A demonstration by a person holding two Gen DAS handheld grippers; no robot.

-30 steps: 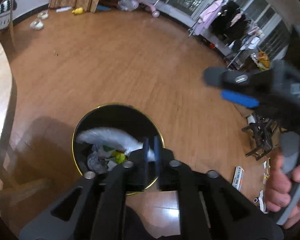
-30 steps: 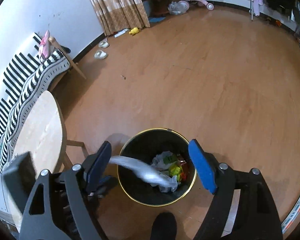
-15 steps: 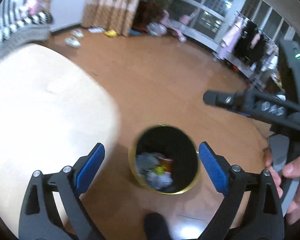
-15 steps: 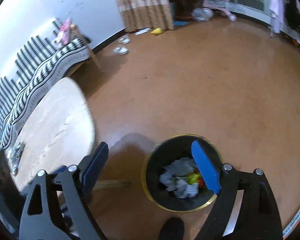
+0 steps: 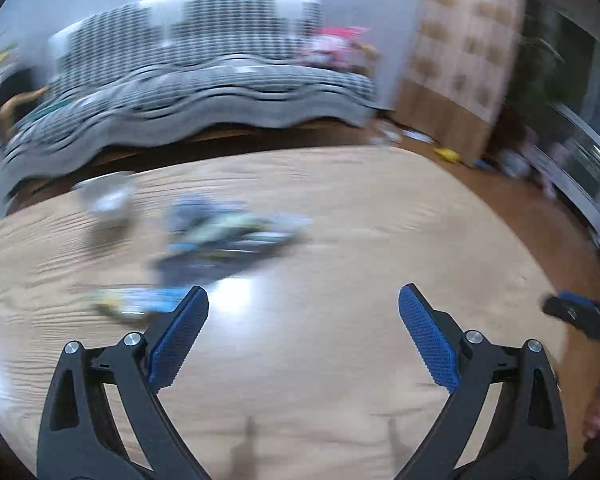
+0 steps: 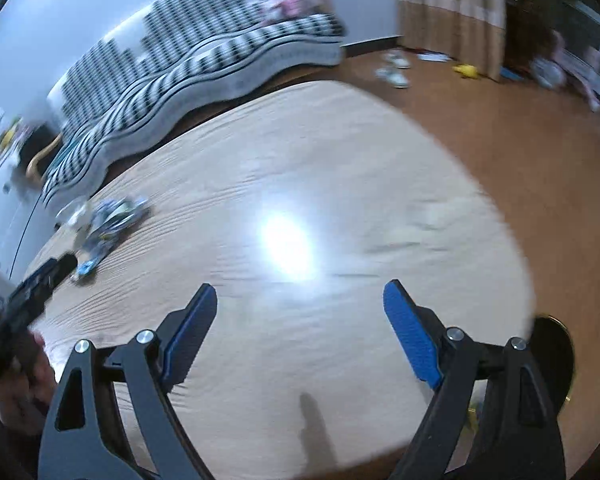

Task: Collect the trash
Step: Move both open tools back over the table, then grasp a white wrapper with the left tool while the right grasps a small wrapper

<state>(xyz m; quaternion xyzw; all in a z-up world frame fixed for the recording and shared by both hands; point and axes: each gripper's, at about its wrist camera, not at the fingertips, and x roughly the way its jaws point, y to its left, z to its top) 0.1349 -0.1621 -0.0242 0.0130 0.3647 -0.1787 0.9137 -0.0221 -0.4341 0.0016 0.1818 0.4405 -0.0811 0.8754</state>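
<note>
Both tongs have swung away from the black bin and now face the wooden bench; a second ago the left tongs were nearly closed over the bin, and their jaws have since been opening, with nothing between them.

Left tongs [image 5: 303, 334]: spread wide and empty, pointing down at bare bench [image 5: 340, 360] surface. Right tongs [image 6: 300, 330]: likewise spread and empty, over the bench's bright glare patch. Judged from this, both are held open in readiness for the next pick-up and not for carrying.

Bin [image 6: 556, 356]: only a dark sliver with a gold rim shows past the bench edge, beside and below the right jaw of the right tongs. Its position close to the bench keeps the carry short.

Remaining trash [image 5: 220, 240]: a blurred cluster of blue, white and yellow wrappers lies on the bench ahead of the left tongs and to their left; the nearest piece sits just beyond the left jaw tip. A pale crumpled item lies beyond the cluster, further left. In the right wrist view the same cluster [image 6: 108, 224] lies well off to the left, nearer the left tongs, so the left tongs are the likelier tool for it.

Beyond the bench stands a striped sofa [image 5: 204, 92], with a curtain and wooden floor to the right. Motion blur prevents identifying individual wrappers.
</note>
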